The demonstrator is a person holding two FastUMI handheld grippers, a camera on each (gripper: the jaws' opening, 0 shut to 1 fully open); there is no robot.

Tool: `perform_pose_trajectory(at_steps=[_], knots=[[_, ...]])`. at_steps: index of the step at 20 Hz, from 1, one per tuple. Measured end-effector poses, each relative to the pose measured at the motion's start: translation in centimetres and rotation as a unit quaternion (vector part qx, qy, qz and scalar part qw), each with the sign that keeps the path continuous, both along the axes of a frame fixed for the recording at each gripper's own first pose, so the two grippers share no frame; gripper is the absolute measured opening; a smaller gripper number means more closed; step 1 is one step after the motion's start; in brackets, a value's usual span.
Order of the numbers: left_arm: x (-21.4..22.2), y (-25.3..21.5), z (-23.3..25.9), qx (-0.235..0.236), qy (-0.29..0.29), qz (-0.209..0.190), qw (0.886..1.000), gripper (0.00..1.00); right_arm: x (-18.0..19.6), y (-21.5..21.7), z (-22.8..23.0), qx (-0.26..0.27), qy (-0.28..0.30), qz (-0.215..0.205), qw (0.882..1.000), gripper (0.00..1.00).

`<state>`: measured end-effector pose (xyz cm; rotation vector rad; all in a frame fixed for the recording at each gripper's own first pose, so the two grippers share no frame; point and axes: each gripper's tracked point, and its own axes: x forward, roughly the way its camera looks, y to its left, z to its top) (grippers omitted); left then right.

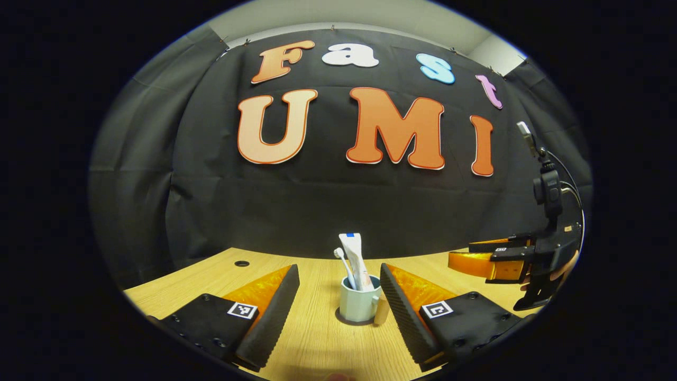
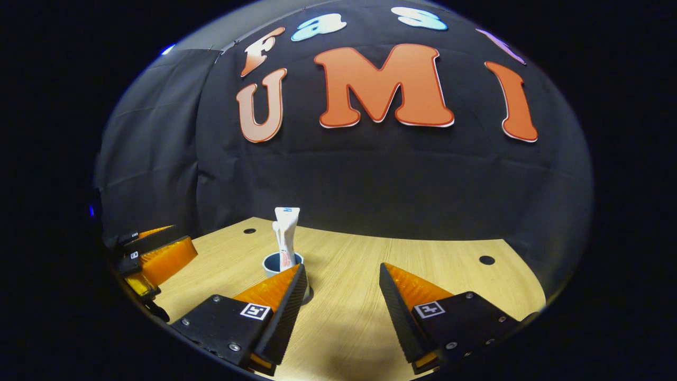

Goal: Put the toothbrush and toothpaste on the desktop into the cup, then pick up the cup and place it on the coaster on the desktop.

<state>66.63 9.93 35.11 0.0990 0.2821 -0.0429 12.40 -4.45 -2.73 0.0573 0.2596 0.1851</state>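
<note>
A pale blue-grey cup (image 1: 358,304) stands upright on a dark round coaster (image 1: 345,320) on the wooden desktop (image 1: 317,344). A white toothbrush (image 1: 344,264) and a white toothpaste tube (image 1: 355,259) lean inside it. My left gripper (image 1: 338,288) is open, its fingers on either side of the cup and apart from it. The right gripper (image 1: 489,259) hangs at the right edge of the left gripper view. In the right gripper view the cup (image 2: 280,263) with the toothpaste tube (image 2: 286,235) sits behind my open right gripper's (image 2: 342,286) left finger.
The booth's black cloth wall rises behind the desk. Round cable holes (image 1: 241,263) (image 2: 486,260) sit near the desk's back corners. The left gripper (image 2: 153,256) shows at the left edge of the right gripper view. A person's hand (image 1: 560,270) holds the right gripper.
</note>
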Motion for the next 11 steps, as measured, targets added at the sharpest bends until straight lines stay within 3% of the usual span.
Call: perform_pose_trajectory(at_steps=[8,11], knots=[[0.5,-1.0,0.4,-0.001,-0.024,0.012,1.000,0.97,-3.5,-3.0,3.8,0.008,-0.087,-0.037,0.995,0.84],[0.6,-1.0,1.2,0.004,-0.042,0.015,0.999,0.97,-4.1,-4.0,3.4,0.007,-0.093,-0.047,0.995,0.84]])
